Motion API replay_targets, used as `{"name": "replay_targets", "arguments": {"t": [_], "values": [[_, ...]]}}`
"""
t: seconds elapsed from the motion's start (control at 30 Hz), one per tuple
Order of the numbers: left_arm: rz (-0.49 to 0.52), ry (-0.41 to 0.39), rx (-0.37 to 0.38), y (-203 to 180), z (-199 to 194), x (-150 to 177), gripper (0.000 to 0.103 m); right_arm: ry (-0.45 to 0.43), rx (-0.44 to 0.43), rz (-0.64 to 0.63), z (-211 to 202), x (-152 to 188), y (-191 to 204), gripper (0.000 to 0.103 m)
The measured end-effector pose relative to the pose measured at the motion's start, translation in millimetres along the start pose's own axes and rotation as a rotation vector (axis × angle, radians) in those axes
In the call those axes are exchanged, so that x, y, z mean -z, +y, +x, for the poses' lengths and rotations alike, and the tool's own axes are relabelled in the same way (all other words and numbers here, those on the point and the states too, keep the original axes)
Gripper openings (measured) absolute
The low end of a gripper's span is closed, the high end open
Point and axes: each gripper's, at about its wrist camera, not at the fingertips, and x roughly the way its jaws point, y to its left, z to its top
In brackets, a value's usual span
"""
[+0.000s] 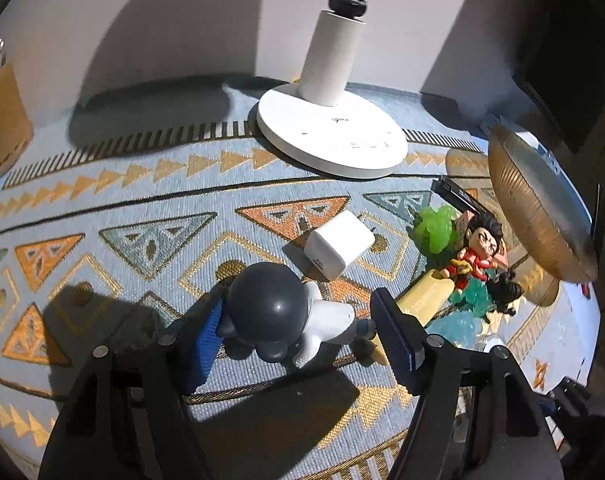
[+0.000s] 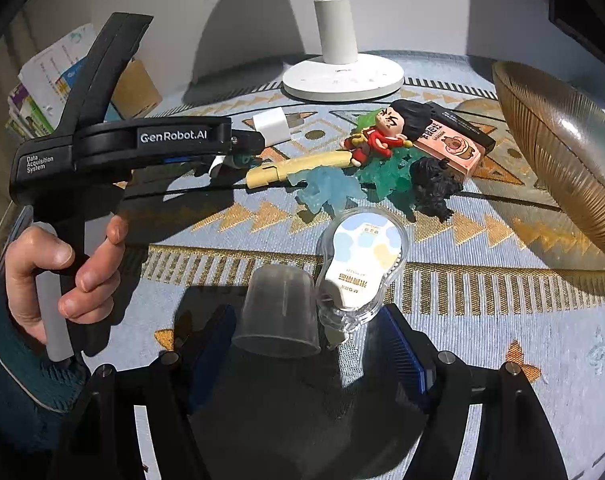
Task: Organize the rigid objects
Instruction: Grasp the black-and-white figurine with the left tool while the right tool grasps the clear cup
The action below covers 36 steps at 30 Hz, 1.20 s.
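Observation:
A toy figure [image 1: 278, 316] with a dark round head and white body stands on the patterned cloth between the fingers of my left gripper [image 1: 300, 308]. The pads sit close at either side and the jaws read as open. In the right wrist view my right gripper [image 2: 308, 316] is open around an upside-down translucent cup [image 2: 278, 312] and a clear blister case [image 2: 360, 268], with gaps on both sides. A hand [image 2: 62, 276] holds the left gripper [image 2: 230, 156] at the left. The white charger cube [image 1: 338, 250] lies just past the figure.
A pile lies to the right: red figure [image 2: 382, 132], yellow tool [image 2: 298, 166], teal and blue clear toys [image 2: 330, 190], black toy [image 2: 434, 186], pink box [image 2: 450, 146]. An amber glass bowl [image 2: 558, 152] stands at far right, a white lamp base [image 2: 342, 76] behind, a cardboard box [image 1: 2, 120] at left.

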Motion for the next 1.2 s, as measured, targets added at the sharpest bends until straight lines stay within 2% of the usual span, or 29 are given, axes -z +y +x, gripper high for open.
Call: {"name": "replay_targets", "arguments": {"t": [0.03, 0.1, 0.23, 0.47, 0.57, 0.63, 0.67, 0.7, 0.87, 1.07, 1.13, 1.2], "values": [[0.016, 0.005, 0.005, -0.5, -1.8, 1.0, 0.069, -0.001, 0.008, -0.007, 0.5, 1.0, 1.4, 0.069], [0.052, 0.002, 0.003, -2.0, -6.6, 5.0, 0.069, -0.008, 0.02, -0.024, -4.1, 6.1, 1.5, 0.054], [0.155, 0.004, 0.042, -2.9, -26.4, 25.3, 0.069, -0.016, 0.014, -0.022, -13.8, 16.5, -6.0, 0.043], [0.376, 0.04, 0.144, -19.9, -49.9, 65.4, 0.069, -0.01, -0.078, -0.019, -28.4, 35.3, -7.5, 0.042], [0.429, 0.032, 0.137, -27.1, -52.8, 72.1, 0.069, -0.009, -0.07, -0.016, -30.4, 37.8, -4.3, 0.042], [0.425, 0.036, 0.138, -24.9, -54.2, 71.4, 0.07, -0.02, -0.054, -0.012, -33.6, 36.3, -4.6, 0.054], [0.42, 0.038, 0.135, -23.3, -55.8, 72.0, 0.072, -0.038, -0.044, -0.007, -37.8, 34.2, -5.9, 0.063], [0.419, 0.035, 0.13, -21.0, -58.5, 73.9, 0.072, -0.054, -0.036, -0.006, -41.6, 32.5, -6.9, 0.065], [0.373, 0.014, 0.107, -3.2, -72.7, 84.1, 0.074, -0.101, -0.006, -0.044, -50.0, 20.1, -5.3, 0.065], [0.282, -0.003, 0.043, 24.2, -90.0, 101.2, 0.074, -0.086, 0.031, -0.113, -27.2, 10.5, 4.6, 0.065], [0.239, -0.009, 0.058, 30.8, -96.3, 103.8, 0.074, -0.073, 0.028, -0.116, -21.5, 10.5, 4.7, 0.065], [0.212, -0.018, 0.106, 30.1, -101.1, 105.0, 0.074, -0.057, 0.006, -0.11, -15.9, 11.4, 4.7, 0.062]]}}
